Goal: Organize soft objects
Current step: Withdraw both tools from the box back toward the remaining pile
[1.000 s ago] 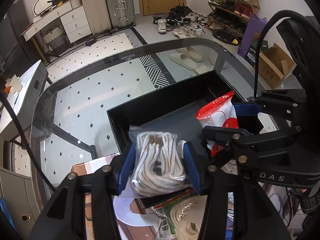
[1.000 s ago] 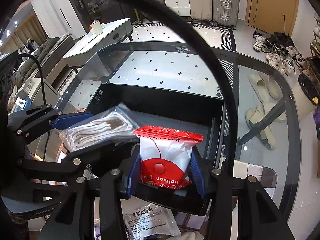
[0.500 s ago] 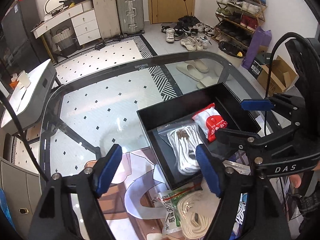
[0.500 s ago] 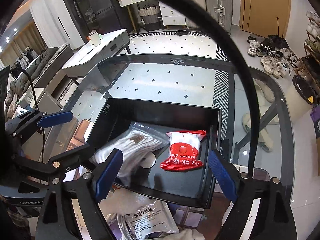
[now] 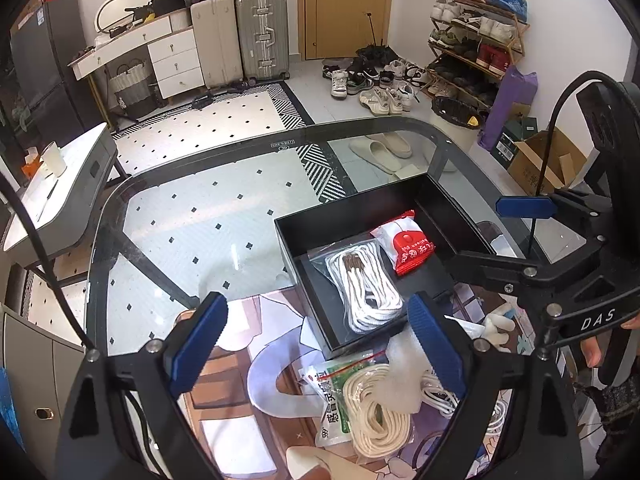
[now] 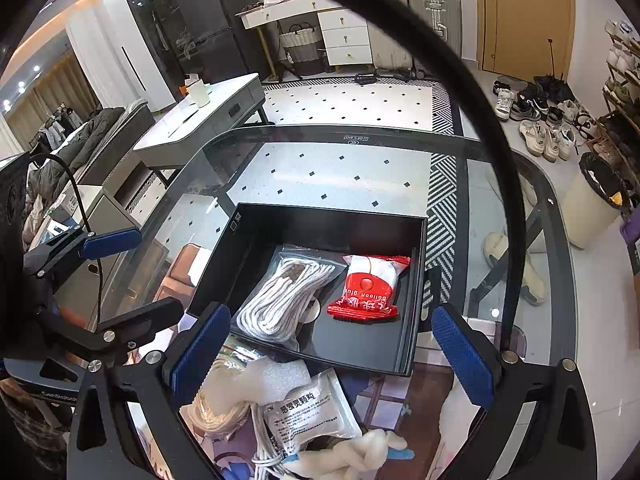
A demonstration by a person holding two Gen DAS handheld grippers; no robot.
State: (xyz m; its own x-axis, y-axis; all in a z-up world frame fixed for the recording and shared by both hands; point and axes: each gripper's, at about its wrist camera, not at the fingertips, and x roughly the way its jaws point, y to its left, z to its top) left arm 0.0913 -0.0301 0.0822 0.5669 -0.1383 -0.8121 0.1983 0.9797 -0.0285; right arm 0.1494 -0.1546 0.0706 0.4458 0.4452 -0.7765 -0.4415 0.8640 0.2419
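Note:
A black open box (image 5: 352, 208) (image 6: 320, 220) stands on the glass table. In it lie a clear bag of white cord (image 5: 362, 284) (image 6: 284, 296) and a red-and-white packet (image 5: 408, 246) (image 6: 370, 288), side by side. My left gripper (image 5: 320, 344) is open and empty, raised above the table just before the box's near left corner. My right gripper (image 6: 332, 352) is open and empty, above the box's near edge. Before the box lie a coil of cream rope (image 5: 380, 412) (image 6: 216, 404), a white sachet (image 6: 308, 408), white foam (image 6: 272, 376) and a white cable (image 5: 444, 396).
A printed mat (image 5: 248, 392) covers the near part of the table. The glass top (image 5: 208, 216) stretches far and left of the box. A white knotted soft toy (image 6: 352, 456) lies at the near edge. Shoes, slippers and suitcases stand on the floor beyond.
Both grippers let go of their loads into the box, opened wide and drew back and up. The cord bag and red packet now lie in the box.

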